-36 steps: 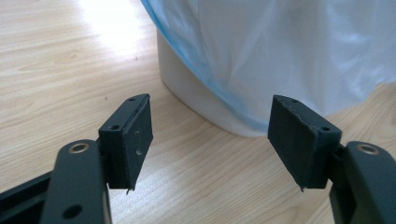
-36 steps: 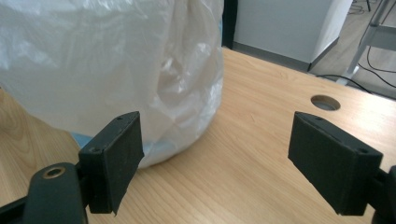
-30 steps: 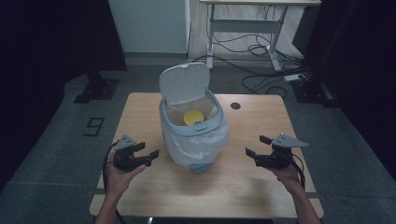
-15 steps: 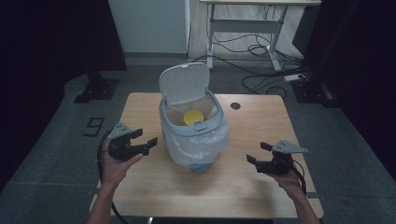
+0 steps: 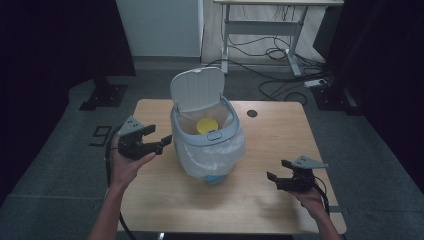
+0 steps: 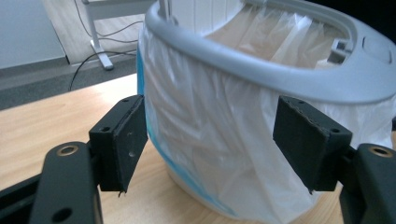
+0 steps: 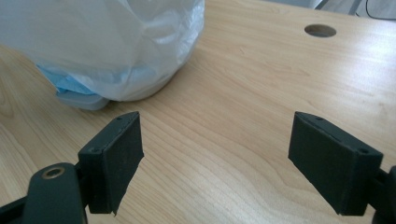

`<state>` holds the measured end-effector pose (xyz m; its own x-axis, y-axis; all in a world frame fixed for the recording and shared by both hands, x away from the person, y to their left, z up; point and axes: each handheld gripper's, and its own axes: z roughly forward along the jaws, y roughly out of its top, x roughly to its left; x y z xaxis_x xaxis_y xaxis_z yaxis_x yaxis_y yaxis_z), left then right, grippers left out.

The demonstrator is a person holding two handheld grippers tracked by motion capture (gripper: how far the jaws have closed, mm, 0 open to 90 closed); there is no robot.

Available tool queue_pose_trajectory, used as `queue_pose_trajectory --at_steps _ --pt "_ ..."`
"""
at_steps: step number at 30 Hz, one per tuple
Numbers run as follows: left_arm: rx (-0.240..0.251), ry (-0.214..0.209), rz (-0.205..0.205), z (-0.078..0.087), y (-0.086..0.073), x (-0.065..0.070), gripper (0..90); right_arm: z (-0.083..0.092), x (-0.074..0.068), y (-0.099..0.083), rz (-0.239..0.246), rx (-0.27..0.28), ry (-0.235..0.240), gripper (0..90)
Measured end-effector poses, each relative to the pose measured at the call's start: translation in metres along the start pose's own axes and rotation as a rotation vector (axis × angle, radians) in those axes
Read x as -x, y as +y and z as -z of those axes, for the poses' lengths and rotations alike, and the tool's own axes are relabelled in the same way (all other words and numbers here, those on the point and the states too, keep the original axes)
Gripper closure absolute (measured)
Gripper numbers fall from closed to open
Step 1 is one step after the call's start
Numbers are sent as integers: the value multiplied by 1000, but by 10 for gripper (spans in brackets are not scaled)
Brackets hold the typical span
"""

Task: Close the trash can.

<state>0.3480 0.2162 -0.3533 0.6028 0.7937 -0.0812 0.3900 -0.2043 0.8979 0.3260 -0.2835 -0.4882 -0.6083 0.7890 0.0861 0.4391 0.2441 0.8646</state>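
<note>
The left gripper has its jaws spread, empty, just beside the grey-rimmed white bin lined with a translucent plastic bag; the right gripper is likewise spread over bare light wooden desk; the bin stands mid-desk, lid up; the high view reveals a yellow round object inside, grey floor and cables beyond.

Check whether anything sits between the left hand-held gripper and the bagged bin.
Nothing visible does. The left hand-held gripper, jaws open, faces the white plastic bag over the small grey-rimmed bin across bare wooden table.
</note>
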Motion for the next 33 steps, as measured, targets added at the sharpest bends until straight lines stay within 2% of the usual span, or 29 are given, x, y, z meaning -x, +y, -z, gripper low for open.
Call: queue_pose_trajectory --at_steps 6,9,14,16,20,27,33 --pt "9 -16 15 -4 11 -3 259 -2 -2 -2 1 -14 -2 169" --pt "8 -6 5 -5 15 -1 259 0 -1 -3 15 -20 1 168" --pt "26 -16 11 -10 19 -4 259 -5 5 -9 -18 -34 -5 169" --pt "26 -20 10 -12 21 -5 259 -6 4 -9 -12 -41 -6 168" --pt "20 -16 -5 -14 25 -6 259 -6 2 -10 -6 -45 -8 168" --pt "37 -1 -18 -16 36 -10 260 -1 5 -10 -20 -34 -18 168" --pt "39 8 -21 -18 44 -18 261 -2 6 -12 -16 -46 -24 168"
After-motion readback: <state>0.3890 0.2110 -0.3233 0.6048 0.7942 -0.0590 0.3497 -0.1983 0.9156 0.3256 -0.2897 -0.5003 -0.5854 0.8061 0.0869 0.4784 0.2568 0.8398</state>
